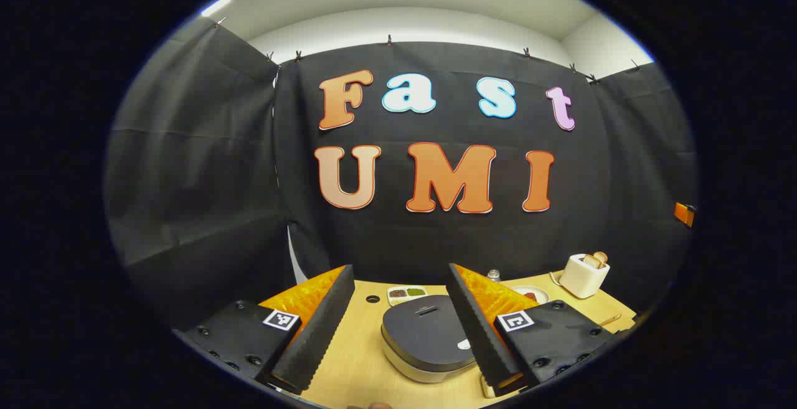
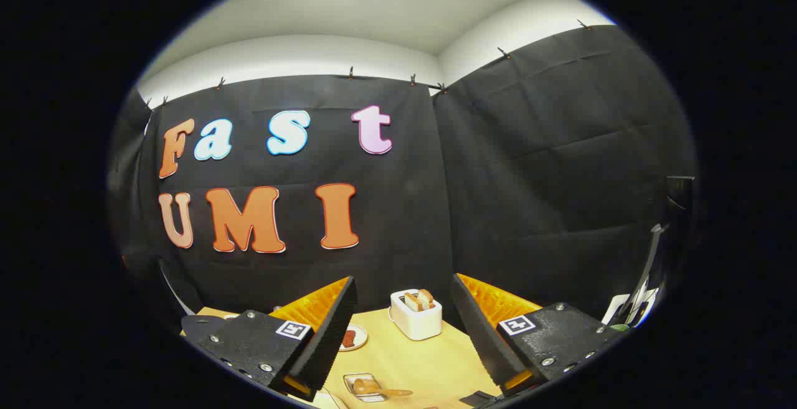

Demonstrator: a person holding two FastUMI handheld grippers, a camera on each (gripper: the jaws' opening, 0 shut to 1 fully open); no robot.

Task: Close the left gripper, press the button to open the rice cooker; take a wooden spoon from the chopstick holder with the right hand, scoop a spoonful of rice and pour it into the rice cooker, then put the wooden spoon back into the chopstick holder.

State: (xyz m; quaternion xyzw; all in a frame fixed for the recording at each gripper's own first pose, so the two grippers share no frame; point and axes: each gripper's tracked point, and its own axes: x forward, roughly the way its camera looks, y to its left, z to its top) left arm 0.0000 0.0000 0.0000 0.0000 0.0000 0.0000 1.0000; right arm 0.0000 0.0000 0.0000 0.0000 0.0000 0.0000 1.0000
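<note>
In the left gripper view, our left gripper (image 1: 398, 328) hangs at the bottom of the frame with its fingers spread wide apart above the rice cooker (image 1: 426, 340), which sits lid-down at lower centre on the wooden surface (image 1: 361, 359), so we judge the closing and the button press not yet done. In the right gripper view, our right gripper (image 2: 401, 340) is likewise wide open and empty at the bottom, the white chopstick holder (image 2: 416, 315) standing between its fingers at centre, a wooden spoon (image 2: 380, 389) lying in a small clear dish (image 2: 364, 387) at the lower edge; scooping, pouring and returning all remain.
</note>
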